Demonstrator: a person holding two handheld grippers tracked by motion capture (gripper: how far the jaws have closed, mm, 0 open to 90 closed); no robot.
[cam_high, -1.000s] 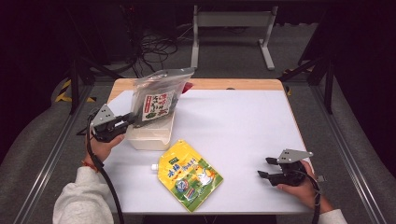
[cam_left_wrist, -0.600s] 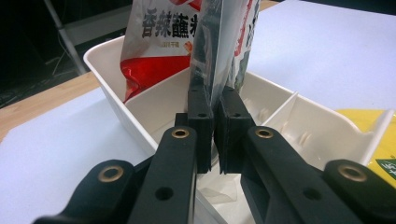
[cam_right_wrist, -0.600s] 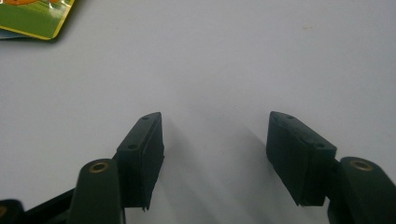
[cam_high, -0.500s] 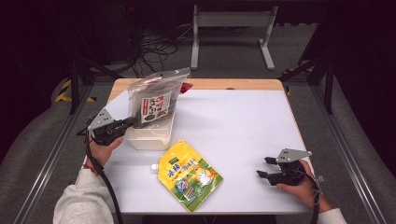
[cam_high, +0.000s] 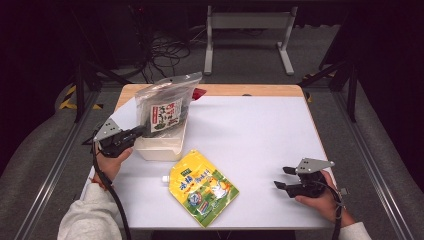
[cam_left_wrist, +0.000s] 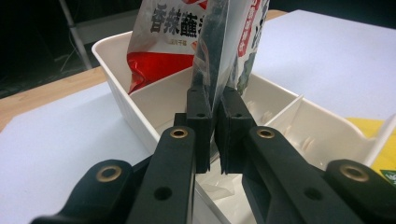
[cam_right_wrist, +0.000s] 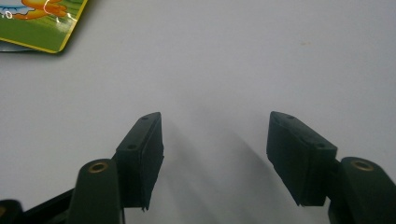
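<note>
A clear bag of dark seaweed (cam_high: 165, 107) stands upright over a white divided tray (cam_high: 157, 150). My left gripper (cam_high: 141, 131) is shut on the bag's lower left edge. In the left gripper view the gripper (cam_left_wrist: 214, 100) pinches the bag's edge (cam_left_wrist: 217, 46) above the tray's rim (cam_left_wrist: 116, 79); its jaws have just been closing on it. A red and white packet (cam_left_wrist: 154, 70) stands in the tray behind the bag. A yellow spouted pouch (cam_high: 202, 186) lies flat near the front. My right gripper (cam_high: 281, 177) rests open on the table at the right, its jaws (cam_right_wrist: 215, 135) holding nothing.
The white mat (cam_high: 250, 130) covers a wooden table (cam_high: 250, 90). A corner of the yellow pouch (cam_right_wrist: 37, 23) lies ahead and left of the right gripper. Metal frame legs (cam_high: 247, 22) and cables (cam_high: 165, 50) sit on the floor beyond the table.
The bag in my left gripper has shifted slightly left and down toward the tray. The right gripper has not moved.
</note>
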